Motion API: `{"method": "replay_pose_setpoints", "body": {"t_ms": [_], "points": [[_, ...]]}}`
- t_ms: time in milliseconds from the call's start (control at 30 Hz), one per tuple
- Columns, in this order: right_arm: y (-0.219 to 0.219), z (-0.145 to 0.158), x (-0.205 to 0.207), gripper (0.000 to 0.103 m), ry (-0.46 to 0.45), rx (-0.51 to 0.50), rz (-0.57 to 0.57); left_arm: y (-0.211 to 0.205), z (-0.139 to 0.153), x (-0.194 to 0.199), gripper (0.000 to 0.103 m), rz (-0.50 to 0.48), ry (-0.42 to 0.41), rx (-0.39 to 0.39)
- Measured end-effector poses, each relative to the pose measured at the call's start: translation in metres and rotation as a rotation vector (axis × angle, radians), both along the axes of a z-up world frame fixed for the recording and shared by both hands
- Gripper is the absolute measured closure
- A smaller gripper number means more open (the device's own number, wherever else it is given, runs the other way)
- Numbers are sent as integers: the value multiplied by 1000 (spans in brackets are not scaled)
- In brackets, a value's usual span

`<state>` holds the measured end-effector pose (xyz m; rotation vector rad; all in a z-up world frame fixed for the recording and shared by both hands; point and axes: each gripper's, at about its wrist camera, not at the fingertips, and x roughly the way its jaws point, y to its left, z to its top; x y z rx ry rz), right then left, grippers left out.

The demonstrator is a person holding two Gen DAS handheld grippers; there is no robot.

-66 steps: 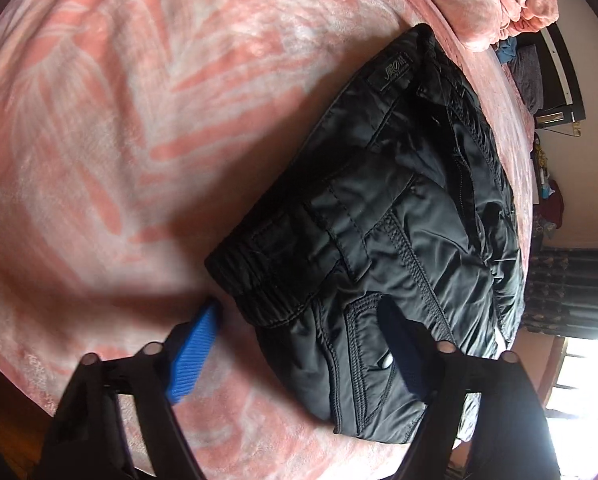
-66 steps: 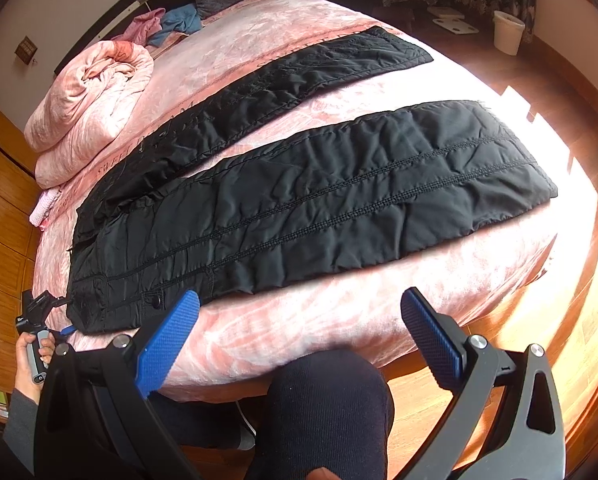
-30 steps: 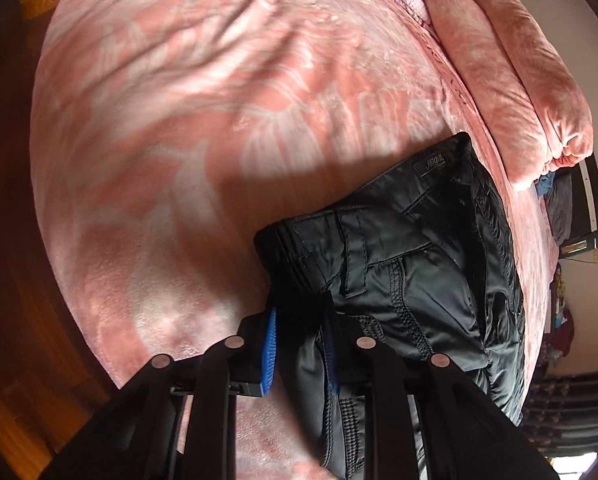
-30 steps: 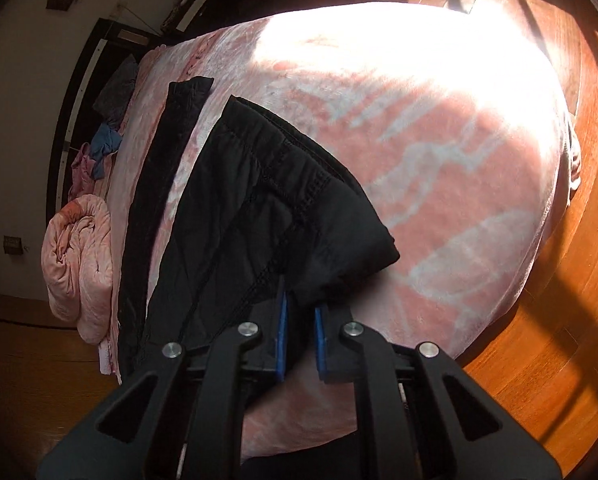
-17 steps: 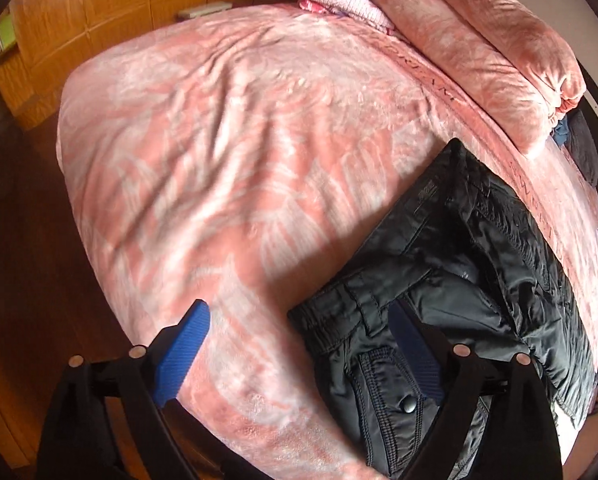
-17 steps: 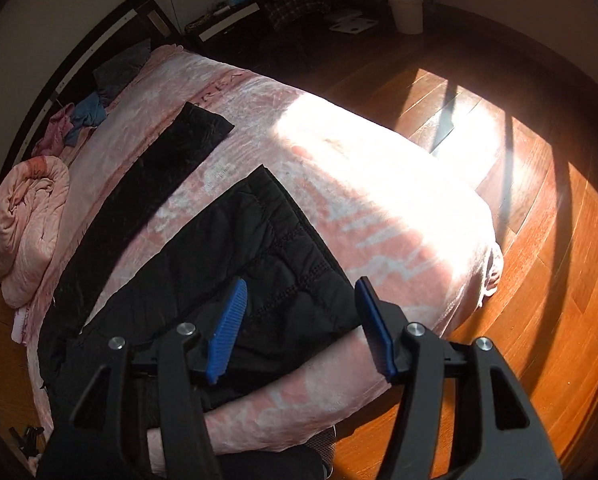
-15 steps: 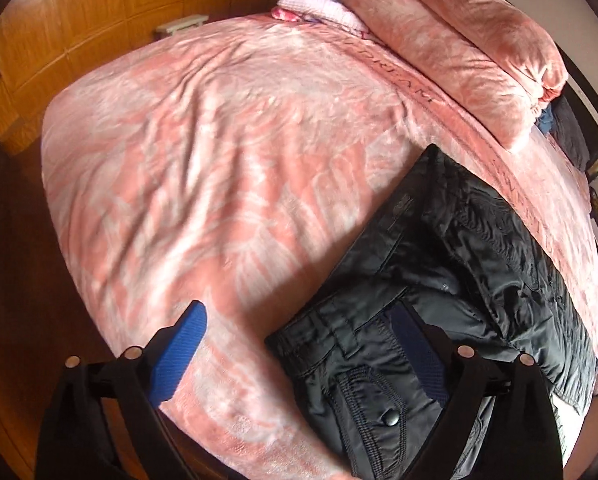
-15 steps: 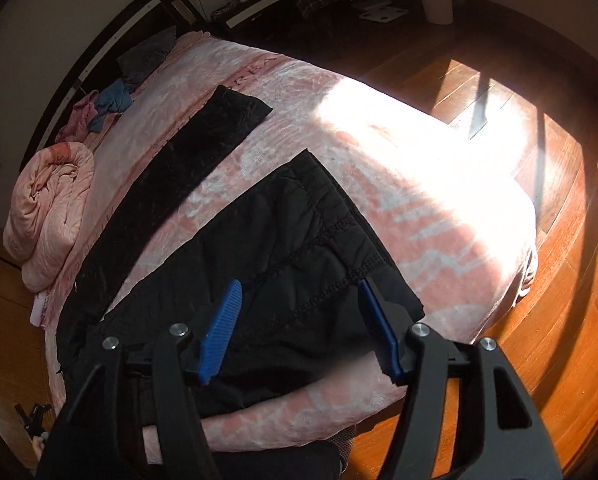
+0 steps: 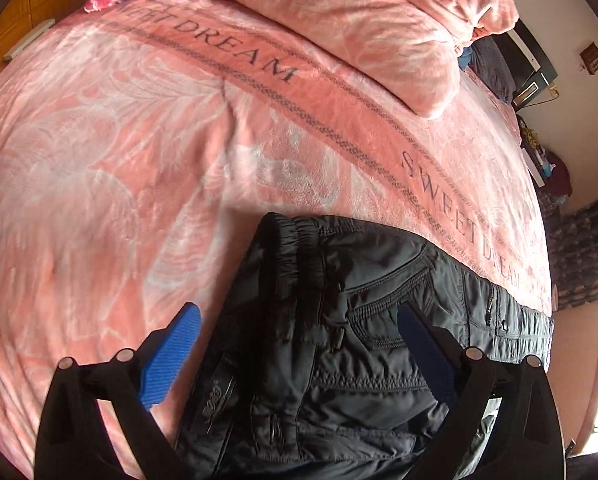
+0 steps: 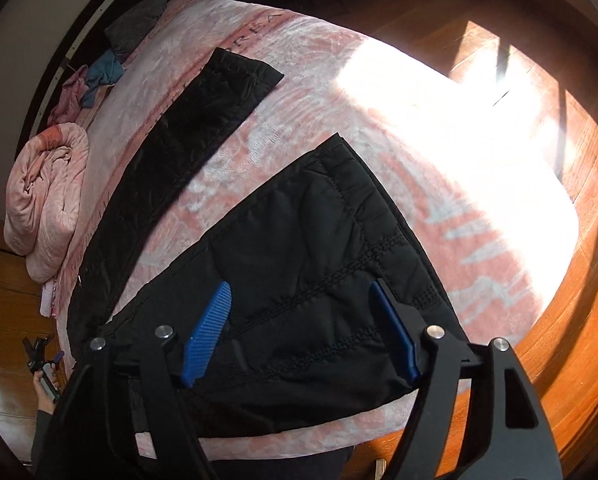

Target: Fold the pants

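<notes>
Room: a bedroom with a wooden floor (image 10: 579, 320), strong sunlight falling across the foot of the bed.
Bed: covered by a pink plush blanket (image 9: 139, 160) with a pale leaf pattern and the words "SWEET DREAM" woven along a band; a rolled pink quilt (image 9: 359, 12) lies along the far edge.
Pants: black pants (image 9: 339, 340), padded and slightly shiny, lie along the near edge of the bed. The gathered elastic waistband (image 9: 283, 248) points toward the middle of the bed in the left view. In the right view the near leg (image 10: 319, 280) is quilted with raised stitch lines; the far leg (image 10: 187, 140) lies flat and apart from it, running toward the far edge.
Left hand-held gripper: the left hand-held gripper (image 9: 295, 356) hovers over the waist area, blue ribbed pads wide apart, gripping nothing.
Right hand-held gripper: the right hand-held gripper (image 10: 299, 332) hangs above the near leg, also wide apart and empty.
Progress: judging by the separated legs, the lengthwise fold looks not yet finished.
Risk, slipping: the smooth shell fabric may slide out of the pads if only the top layer is pinched.
Risk, bunching: thick padding could spring back and undo a fold.
Risk, edge: the near leg lies close to the bed's edge, so a careless tug might drag it toward the floor.
Risk, snagging: the plush blanket may lift along with the cloth.
</notes>
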<state>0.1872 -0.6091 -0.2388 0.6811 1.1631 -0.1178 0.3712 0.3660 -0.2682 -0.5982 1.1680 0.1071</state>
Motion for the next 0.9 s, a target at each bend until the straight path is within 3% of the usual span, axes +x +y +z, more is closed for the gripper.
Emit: {"method": "replay_pose_setpoints", "body": {"t_ms": [133,233,300,333,367,533,567,633,700,800,900], "points": [[9,4,57,29,-9,16,41,7,-39,32,4,-32,74,-13],[20,-1,108,29,-11,42,88,7,-45,42,5,-82,66,-13],[26,0,144,25,-36,56,142,2,-42,45,23,-134,58,-14],[29,0,163,21,-49,67,170,-3,-40,45,38,-165,61,-9],[31,0,182,19,-55,68,199,-8,-39,45,41,-191,65,4],[11,1,278,19,-73,21,258,-11,-45,53,40,-237,93,41],[4,-2,296,19,-75,18,253,-11,-46,55,27,-230,86,20],[-12,-11,328,18,-77,13,240,-13,-48,57,13,-227,66,-21],[-23,-27,356,18,-53,-1,226,-25,-50,59,10,-257,77,41],[-30,-51,389,18,-15,-20,254,-32,-50,58,11,-275,83,107],[-28,-65,413,18,-7,-13,304,-25,-46,51,33,-254,87,140]]}}
